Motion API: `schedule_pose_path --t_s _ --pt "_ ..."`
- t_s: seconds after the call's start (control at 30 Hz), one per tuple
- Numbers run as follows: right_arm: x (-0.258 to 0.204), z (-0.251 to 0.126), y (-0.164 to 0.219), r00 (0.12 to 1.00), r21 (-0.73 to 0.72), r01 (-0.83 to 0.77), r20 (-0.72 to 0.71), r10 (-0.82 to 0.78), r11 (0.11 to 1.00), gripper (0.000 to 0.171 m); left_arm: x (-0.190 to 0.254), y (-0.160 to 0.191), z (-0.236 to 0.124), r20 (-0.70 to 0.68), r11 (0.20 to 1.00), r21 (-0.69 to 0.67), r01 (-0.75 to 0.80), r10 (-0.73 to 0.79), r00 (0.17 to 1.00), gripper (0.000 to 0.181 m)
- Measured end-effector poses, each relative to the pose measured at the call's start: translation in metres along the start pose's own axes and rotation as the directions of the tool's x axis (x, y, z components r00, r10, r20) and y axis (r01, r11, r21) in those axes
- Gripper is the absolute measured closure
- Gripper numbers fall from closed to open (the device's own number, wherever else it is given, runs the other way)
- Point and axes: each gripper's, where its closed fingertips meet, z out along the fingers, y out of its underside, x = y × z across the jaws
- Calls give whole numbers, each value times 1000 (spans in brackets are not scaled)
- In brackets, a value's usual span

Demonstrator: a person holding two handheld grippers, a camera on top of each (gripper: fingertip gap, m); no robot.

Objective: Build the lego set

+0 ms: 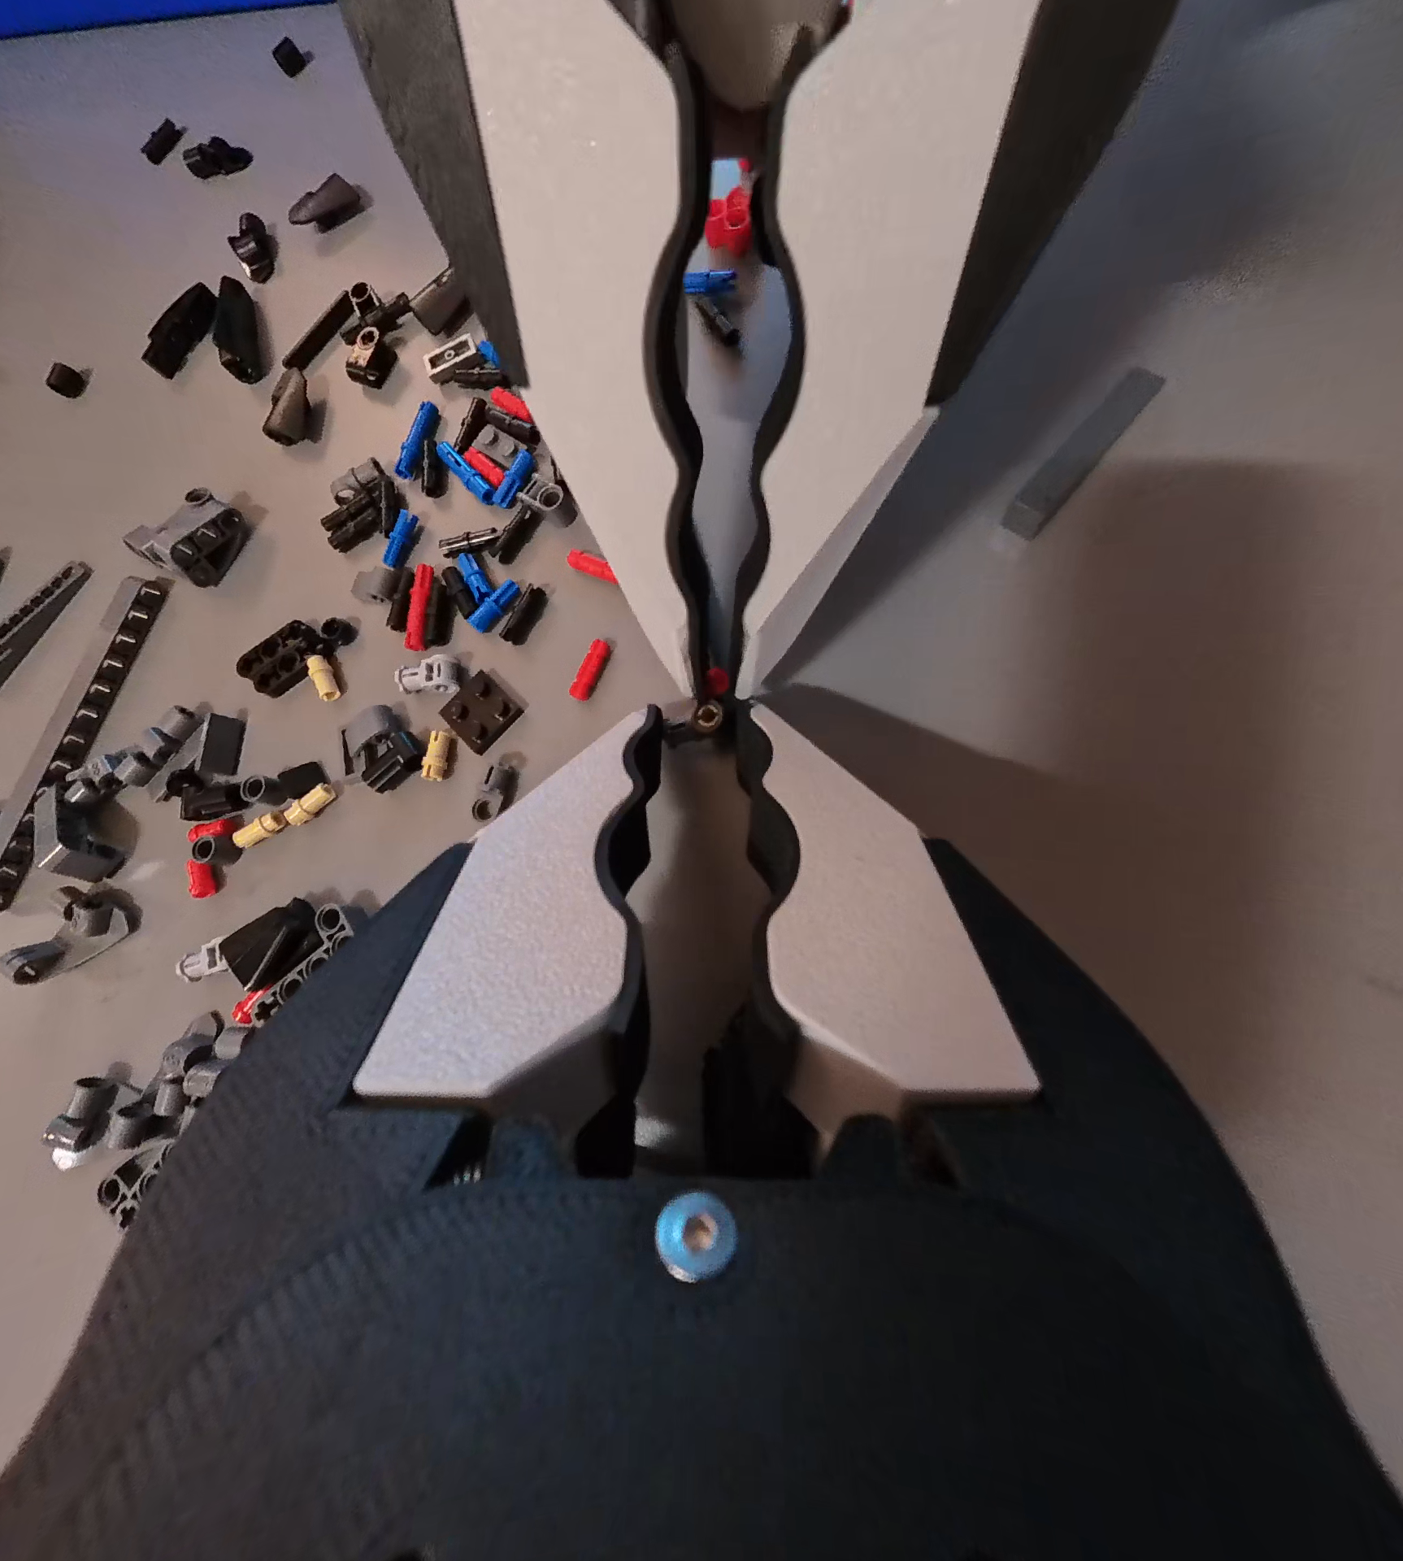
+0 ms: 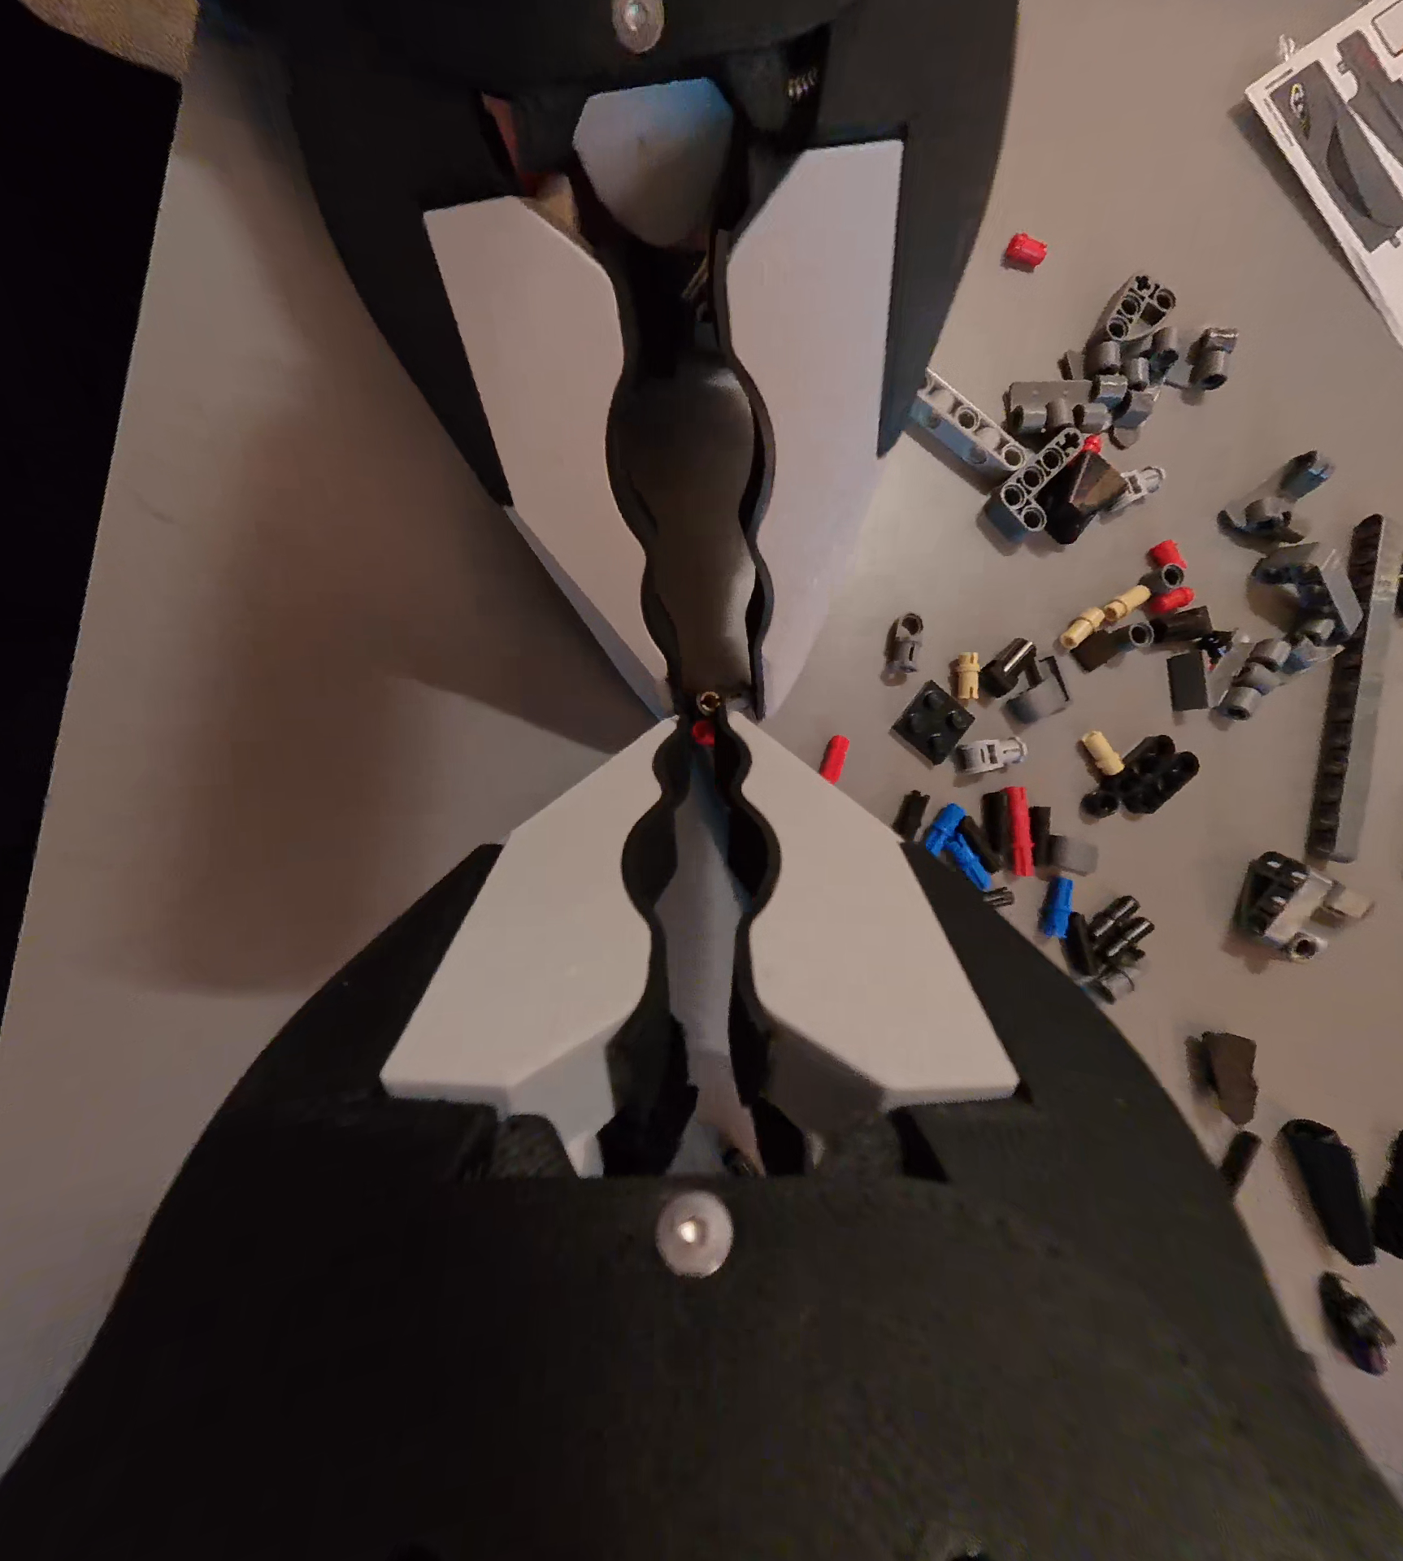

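Hobby desk: grey tabletop (image 1: 1188, 760) strewn with Lego pieces (image 1: 462, 507).

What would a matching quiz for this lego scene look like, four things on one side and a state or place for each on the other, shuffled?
Things:
1. left gripper
2. right gripper
3. printed sheet
4. black square plate

States or places:
A. lies among the scattered parts
B. shut on a small red pin
C. white, in a far corner beyond the pile
D. shut on a small dark piece with a tan end

Pairs: 1-D, 2-B, 3-C, 4-A
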Motion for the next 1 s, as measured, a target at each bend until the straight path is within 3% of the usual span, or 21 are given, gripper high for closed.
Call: schedule_pose_path --t_s 0.17,0.37,0.73,1.0 --pt "1 -2 -1 972 97 -195 153 179 976 170 0 0 0 0 1000 0 -5 5 1000 166" --pt "3 -3 -2 879 107 -399 328 346 911 170 -1 -1 1 -4 999 5 -31 31 999 166" --pt "3 -8 -5 812 104 -506 394 431 856 170 -2 -2 2 1 998 12 -67 67 998 166" --pt "7 -4 -1 783 102 -573 360 507 813 170 -2 -2 2 6 997 13 -73 72 997 166"
